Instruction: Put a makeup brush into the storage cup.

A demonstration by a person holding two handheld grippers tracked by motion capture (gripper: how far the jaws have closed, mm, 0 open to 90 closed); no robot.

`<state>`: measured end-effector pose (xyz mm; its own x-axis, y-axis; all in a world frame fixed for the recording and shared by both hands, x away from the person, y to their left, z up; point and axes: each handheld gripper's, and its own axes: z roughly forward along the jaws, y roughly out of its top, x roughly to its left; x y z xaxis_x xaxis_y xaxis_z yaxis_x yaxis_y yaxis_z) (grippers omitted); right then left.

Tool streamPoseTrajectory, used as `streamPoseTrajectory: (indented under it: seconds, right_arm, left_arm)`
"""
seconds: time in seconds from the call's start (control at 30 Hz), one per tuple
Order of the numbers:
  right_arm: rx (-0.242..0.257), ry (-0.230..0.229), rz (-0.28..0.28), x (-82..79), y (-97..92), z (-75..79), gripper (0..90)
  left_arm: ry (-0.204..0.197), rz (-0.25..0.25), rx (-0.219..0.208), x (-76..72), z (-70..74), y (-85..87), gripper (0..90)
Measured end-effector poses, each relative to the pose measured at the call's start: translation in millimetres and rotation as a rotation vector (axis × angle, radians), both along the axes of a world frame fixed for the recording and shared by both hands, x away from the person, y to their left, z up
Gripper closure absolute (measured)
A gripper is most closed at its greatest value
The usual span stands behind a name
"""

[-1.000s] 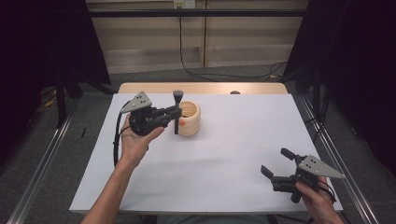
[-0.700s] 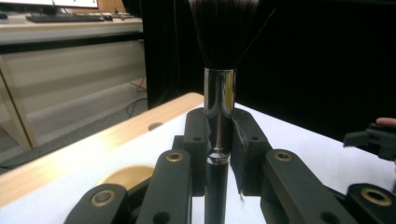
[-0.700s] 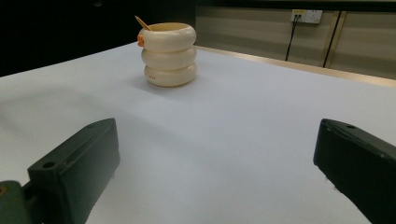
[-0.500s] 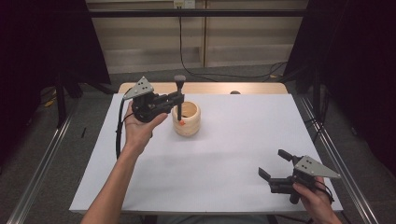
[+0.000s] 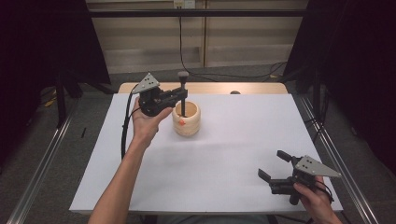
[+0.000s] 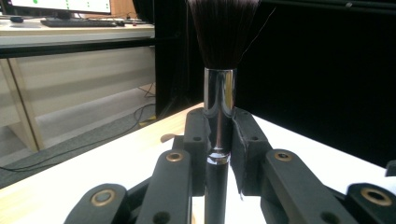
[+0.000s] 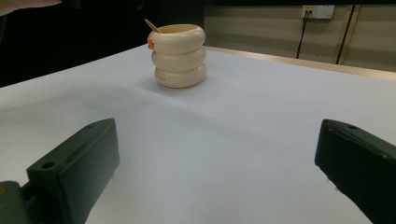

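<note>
A cream ribbed cup [image 5: 187, 120] stands on the white table sheet [image 5: 224, 154], left of centre toward the back. My left gripper [image 5: 180, 93] is shut on a black makeup brush [image 5: 183, 93], held upright with its bristles up and its handle end down inside the cup. Seen along the left gripper's own jaws, they clamp the brush [image 6: 218, 116] at its chrome ferrule. My right gripper [image 5: 272, 165] rests open near the front right corner. In its own view the wide-apart jaws frame the cup [image 7: 180, 56], which has a small stick and an orange bit at its rim.
The table's wooden back edge [image 5: 210, 87] runs behind the cup. Metal rails flank the table left and right. A cable [image 5: 125, 128] trails from the left gripper along the forearm. A small dark object [image 5: 235, 92] lies at the back edge.
My left gripper carried the brush rightward and toward the back, from beside the cup to above it, and the handle now reaches into the cup. The right gripper stayed put.
</note>
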<state>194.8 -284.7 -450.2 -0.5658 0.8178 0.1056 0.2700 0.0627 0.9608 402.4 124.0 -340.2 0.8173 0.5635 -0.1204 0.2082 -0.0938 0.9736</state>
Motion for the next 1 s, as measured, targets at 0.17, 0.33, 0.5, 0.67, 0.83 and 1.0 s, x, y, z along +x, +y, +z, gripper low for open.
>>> streamPoseTrajectory:
  seconds: [0.17,0.33,0.5,0.67,0.83,1.0]
  right_arm:
    - [0.0,0.001,-0.002,0.3,-0.1,-0.1,0.0]
    - [-0.001,-0.005,-0.001,0.2,-0.4,0.1,0.0]
    - [-0.002,-0.004,-0.001,0.3,-0.4,-0.2,0.0]
    - [-0.001,0.0,0.0,0.2,-0.2,-0.5,0.2]
    - [-0.004,-0.001,0.005,0.0,-0.4,-0.9,1.3]
    - [-0.001,-0.002,0.005,-0.3,-0.4,-0.7,1.0]
  left_arm:
    - [-0.012,0.003,0.018,3.9,-5.2,-4.7,78.1]
    - [0.008,0.017,0.035,11.1,-14.2,-7.6,78.1]
    - [0.011,0.026,0.047,18.9,-22.6,-13.3,78.1]
    - [0.02,0.025,0.037,24.6,-30.1,-17.7,78.1]
    - [0.03,0.04,0.031,28.6,-35.8,-15.8,78.1]
    - [0.032,0.042,0.062,31.0,-42.6,-18.7,78.0]
